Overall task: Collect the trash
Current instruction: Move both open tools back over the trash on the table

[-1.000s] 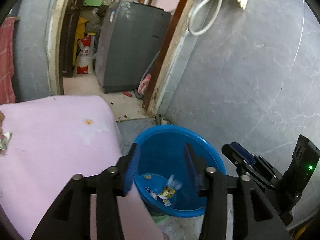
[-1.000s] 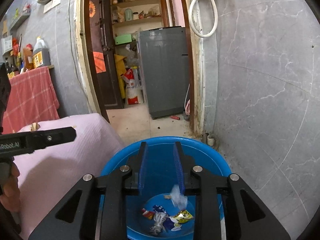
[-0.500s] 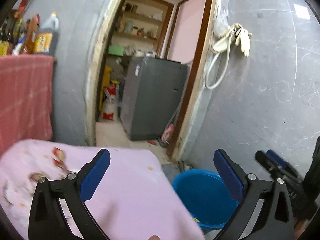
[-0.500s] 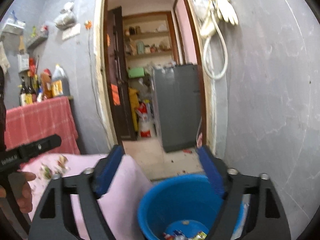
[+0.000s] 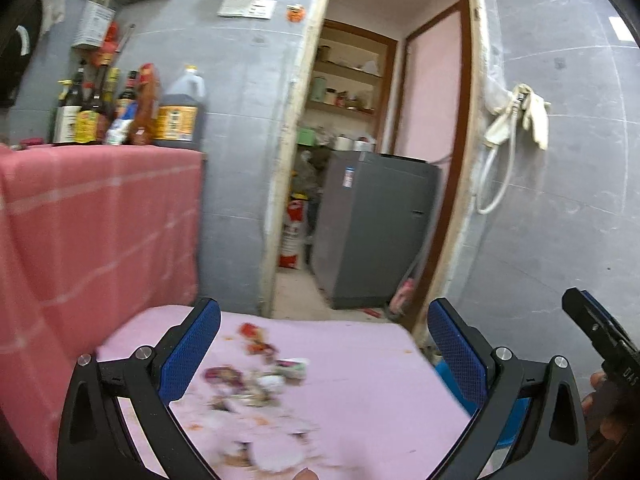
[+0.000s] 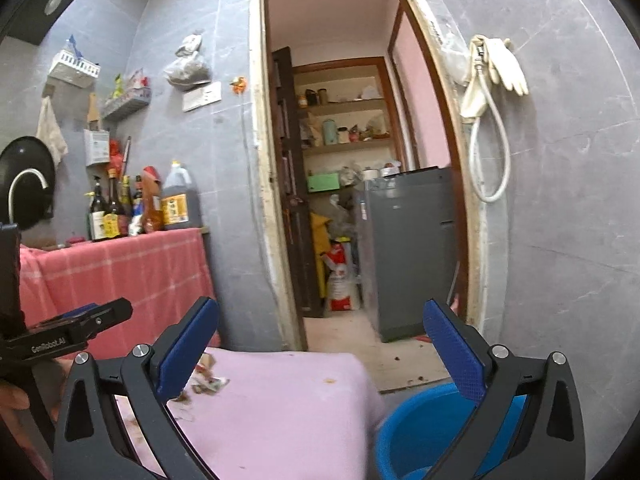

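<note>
Trash [image 5: 256, 376]: scattered on pink-covered table [image 5: 360, 364].
Left gripper [image 5: 324, 356]: jaws spread wide, empty.
Right gripper [image 6: 320, 354]: jaws just opened wide, empty.
Blue basin [image 6: 416, 432]: beside table's right edge.

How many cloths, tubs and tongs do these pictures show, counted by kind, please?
Cloths: 2 (pink cloth, red checked cloth)
Tubs: 1 (blue tub)
Tongs: 2 (left tongs, right tongs; both have just been opening, nothing between them)
Total: 5
</note>
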A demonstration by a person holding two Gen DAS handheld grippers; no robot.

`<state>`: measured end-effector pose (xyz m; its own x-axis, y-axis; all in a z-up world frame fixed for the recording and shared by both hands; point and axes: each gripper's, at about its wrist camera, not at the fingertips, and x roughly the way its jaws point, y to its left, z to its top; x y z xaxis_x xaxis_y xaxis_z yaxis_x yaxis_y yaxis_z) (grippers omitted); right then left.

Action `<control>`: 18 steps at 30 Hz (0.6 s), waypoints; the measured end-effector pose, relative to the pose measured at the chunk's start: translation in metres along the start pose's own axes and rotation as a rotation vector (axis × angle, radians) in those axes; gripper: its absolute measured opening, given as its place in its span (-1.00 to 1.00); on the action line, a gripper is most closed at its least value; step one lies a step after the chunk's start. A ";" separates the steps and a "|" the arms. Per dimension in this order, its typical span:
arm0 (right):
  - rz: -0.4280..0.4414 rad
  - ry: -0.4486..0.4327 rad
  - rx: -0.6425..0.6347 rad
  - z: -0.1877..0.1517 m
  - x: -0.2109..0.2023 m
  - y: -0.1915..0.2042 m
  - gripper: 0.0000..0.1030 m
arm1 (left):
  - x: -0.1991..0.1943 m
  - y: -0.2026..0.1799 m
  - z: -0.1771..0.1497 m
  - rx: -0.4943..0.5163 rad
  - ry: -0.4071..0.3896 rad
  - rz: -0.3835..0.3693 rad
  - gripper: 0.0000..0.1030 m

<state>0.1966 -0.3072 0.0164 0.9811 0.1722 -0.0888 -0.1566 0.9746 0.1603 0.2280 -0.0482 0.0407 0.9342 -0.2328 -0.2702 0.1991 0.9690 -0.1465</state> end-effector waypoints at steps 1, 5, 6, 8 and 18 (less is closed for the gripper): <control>0.009 0.001 -0.004 -0.001 0.002 0.005 1.00 | -0.002 0.007 0.000 -0.001 0.001 0.015 0.97; 0.046 0.012 -0.016 -0.007 0.011 0.023 1.00 | -0.011 0.033 -0.005 -0.006 0.003 0.077 0.97; 0.052 0.014 -0.020 -0.009 0.014 0.028 1.00 | -0.012 0.039 -0.006 -0.010 0.006 0.091 0.97; 0.064 0.014 -0.029 -0.013 0.018 0.035 1.00 | -0.014 0.052 -0.010 -0.020 0.014 0.109 0.97; 0.138 0.091 -0.097 -0.033 0.050 0.064 1.00 | -0.003 0.090 -0.042 0.004 0.146 0.136 0.97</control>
<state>0.2323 -0.2316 -0.0103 0.9358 0.3130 -0.1621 -0.3033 0.9493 0.0823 0.2310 0.0362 -0.0118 0.8997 -0.1092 -0.4227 0.0755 0.9925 -0.0957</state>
